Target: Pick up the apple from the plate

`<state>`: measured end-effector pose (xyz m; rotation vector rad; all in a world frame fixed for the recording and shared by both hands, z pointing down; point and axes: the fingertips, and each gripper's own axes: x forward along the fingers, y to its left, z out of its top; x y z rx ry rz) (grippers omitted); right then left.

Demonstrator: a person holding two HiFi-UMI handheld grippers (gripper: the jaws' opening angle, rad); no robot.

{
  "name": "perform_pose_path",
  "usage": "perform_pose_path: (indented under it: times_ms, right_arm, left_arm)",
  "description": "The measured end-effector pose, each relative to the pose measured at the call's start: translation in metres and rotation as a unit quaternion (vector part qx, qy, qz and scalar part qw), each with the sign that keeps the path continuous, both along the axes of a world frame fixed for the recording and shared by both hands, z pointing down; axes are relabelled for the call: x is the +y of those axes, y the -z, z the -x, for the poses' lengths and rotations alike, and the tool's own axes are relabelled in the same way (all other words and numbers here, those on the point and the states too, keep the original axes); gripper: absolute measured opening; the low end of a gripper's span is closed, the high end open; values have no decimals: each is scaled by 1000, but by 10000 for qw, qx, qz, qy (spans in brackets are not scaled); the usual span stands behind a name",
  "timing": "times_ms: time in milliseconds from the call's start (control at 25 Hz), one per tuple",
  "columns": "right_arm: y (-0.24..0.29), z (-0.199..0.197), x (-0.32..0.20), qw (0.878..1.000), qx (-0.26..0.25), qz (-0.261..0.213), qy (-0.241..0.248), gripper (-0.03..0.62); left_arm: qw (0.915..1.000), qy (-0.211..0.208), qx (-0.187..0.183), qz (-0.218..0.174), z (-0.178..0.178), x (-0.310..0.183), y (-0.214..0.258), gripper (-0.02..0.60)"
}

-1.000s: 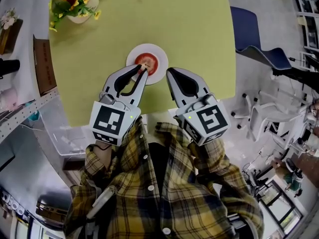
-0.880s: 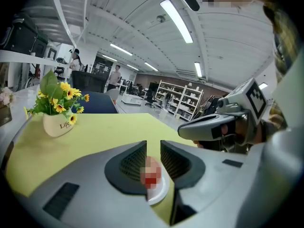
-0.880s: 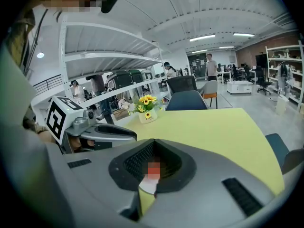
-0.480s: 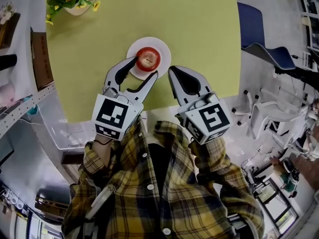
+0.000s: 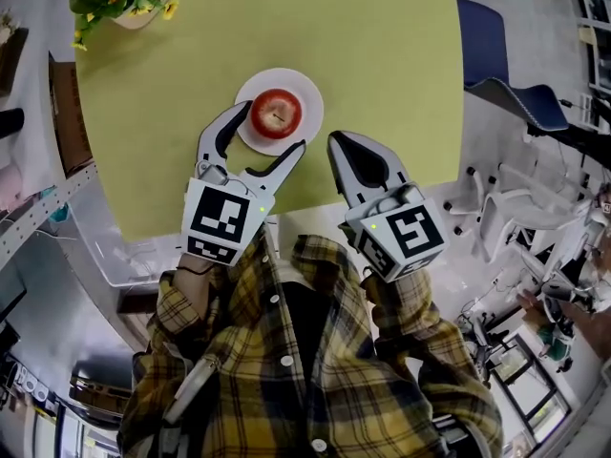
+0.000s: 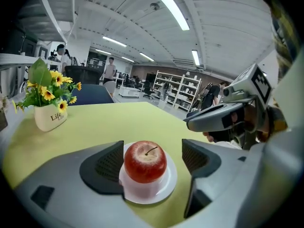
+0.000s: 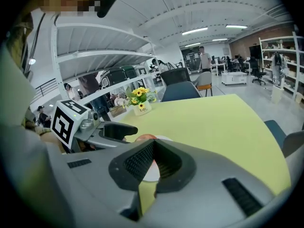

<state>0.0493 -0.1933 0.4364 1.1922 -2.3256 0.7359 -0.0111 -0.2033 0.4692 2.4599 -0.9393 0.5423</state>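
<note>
Left claw (image 5: 271, 128): released, its jaws spread wide and just now opening. The apple (image 5: 277, 113) stands between them, ungripped, with a clear gap at the right pad. Right claw (image 5: 335, 139): clenched, jaws together at the tips with nothing in them, just beside the left claw and off the plate. The apple, red with its stem upward, sits at the middle of a white plate (image 5: 307, 97). The plate rests on a yellow-green worktop (image 5: 372, 46), near its close edge. A white pot of yellow flowers (image 6: 49, 118) stands well apart, towards the far left corner. A blue chair (image 5: 492, 70) lies beyond the worktop's right edge.
</note>
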Motion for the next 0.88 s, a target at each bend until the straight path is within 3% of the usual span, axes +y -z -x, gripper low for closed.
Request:
perform_pose_path:
  times_ms: [160,880]
  right_arm:
    - [-6,-9,3,9999,9,98,-96,-3]
    - [-29,-23,5,9991,-81,324,-273,-3]
  left_arm:
    - [10000,-7,-43,77,-4,-4,-11,430]
    - [9988,-86,-468,82,-14,-9,-51,431]
